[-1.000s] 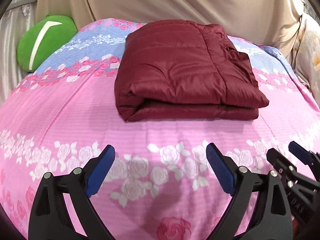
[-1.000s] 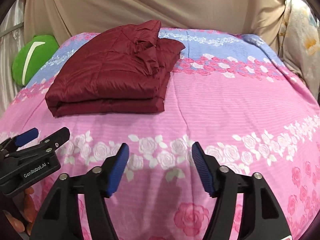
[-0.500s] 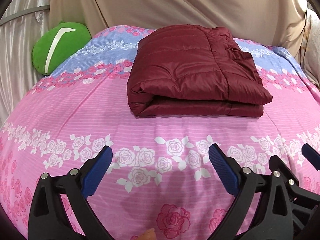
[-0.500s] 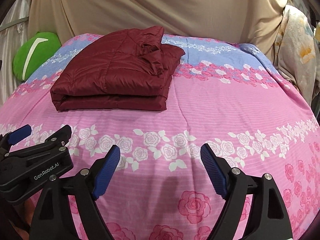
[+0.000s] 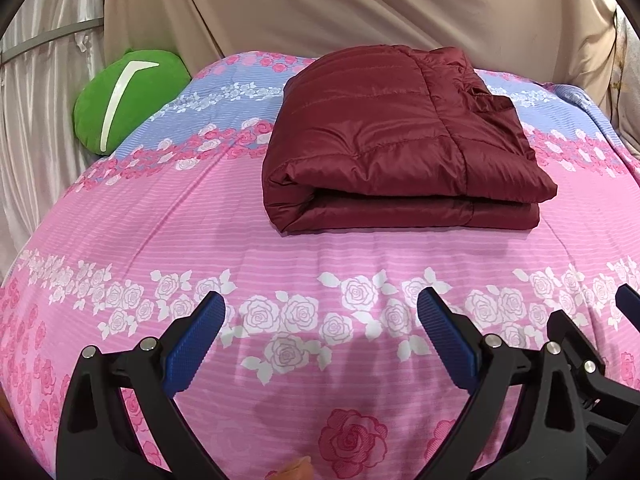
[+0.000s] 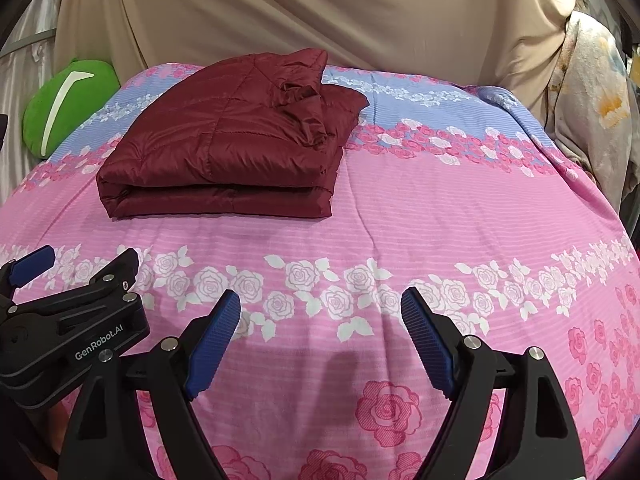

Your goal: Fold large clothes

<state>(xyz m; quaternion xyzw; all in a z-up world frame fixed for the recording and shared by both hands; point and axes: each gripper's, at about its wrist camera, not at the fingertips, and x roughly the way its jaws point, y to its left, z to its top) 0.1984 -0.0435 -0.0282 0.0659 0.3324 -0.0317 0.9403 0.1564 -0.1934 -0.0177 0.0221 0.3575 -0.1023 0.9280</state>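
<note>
1. Left gripper (image 5: 320, 342): its two blue-padded fingers (image 5: 196, 340) are spread wide, with nothing between them. They hang over the pink bedspread (image 5: 160, 220) and touch nothing that can be seen.
2. Right gripper (image 6: 322, 340): its fingers (image 6: 428, 344) are likewise spread wide and empty, held above the band of white roses on the bedspread. Whether the tips graze the cloth cannot be told.
3. The two grippers sit side by side near the front of the bed. In the right wrist view the left gripper shows at the lower left; in the left wrist view the right gripper shows at the lower right edge.
4. Jacket (image 5: 400, 148): a dark red quilted jacket lies folded into a flat, thick rectangle on the bed, well beyond both sets of fingers, its rounded fold edge facing the cameras. A loose puckered part sits on its top, toward the right.
5. Open room: a broad strip of bare bedspread lies between the fingers and the jacket's near edge, and more bare bedspread extends to the jacket's right.
6. Edges: a green cushion (image 5: 128, 100) sits at the bed's far left corner against a pale curtain (image 5: 40, 100). A beige sheet (image 6: 280, 12) hangs behind the bed, and a flowered cloth (image 6: 592, 120) hangs at the far right.
</note>
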